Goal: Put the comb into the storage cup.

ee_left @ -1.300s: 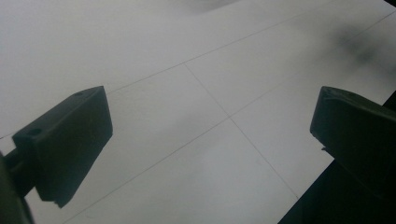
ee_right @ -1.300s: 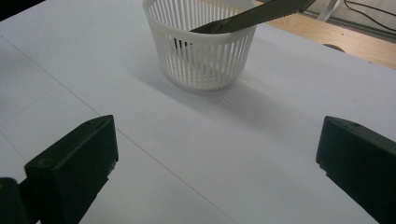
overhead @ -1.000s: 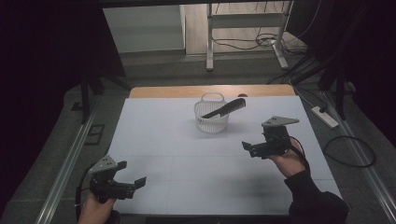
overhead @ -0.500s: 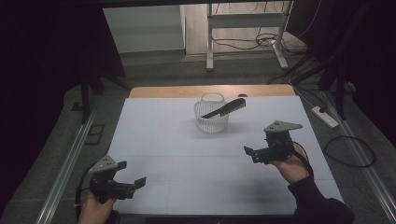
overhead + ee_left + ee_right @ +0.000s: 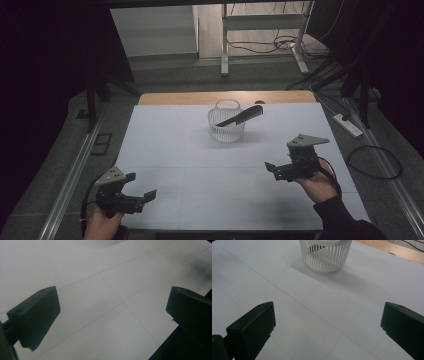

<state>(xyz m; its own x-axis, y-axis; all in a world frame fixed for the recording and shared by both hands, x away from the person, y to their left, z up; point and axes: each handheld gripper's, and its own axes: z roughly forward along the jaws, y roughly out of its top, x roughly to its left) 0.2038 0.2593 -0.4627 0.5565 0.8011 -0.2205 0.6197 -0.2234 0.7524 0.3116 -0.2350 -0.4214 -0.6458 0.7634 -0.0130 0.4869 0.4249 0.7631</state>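
The table [image 5: 200, 150], sheeted in smooth white with faint grid lines, is carrying a round white slatted plastic basket [image 5: 226, 125] near its far middle, and a flat black comb [image 5: 240, 115] is leaning tilted inside it, poking over the rim. The right gripper [image 5: 271, 168] is hovering at the right, its fingers spread wide and gripping nothing, aimed leftward, well apart from the basket. The left gripper [image 5: 146, 196] is sitting low at the near left corner, its fingers likewise gaping and empty.
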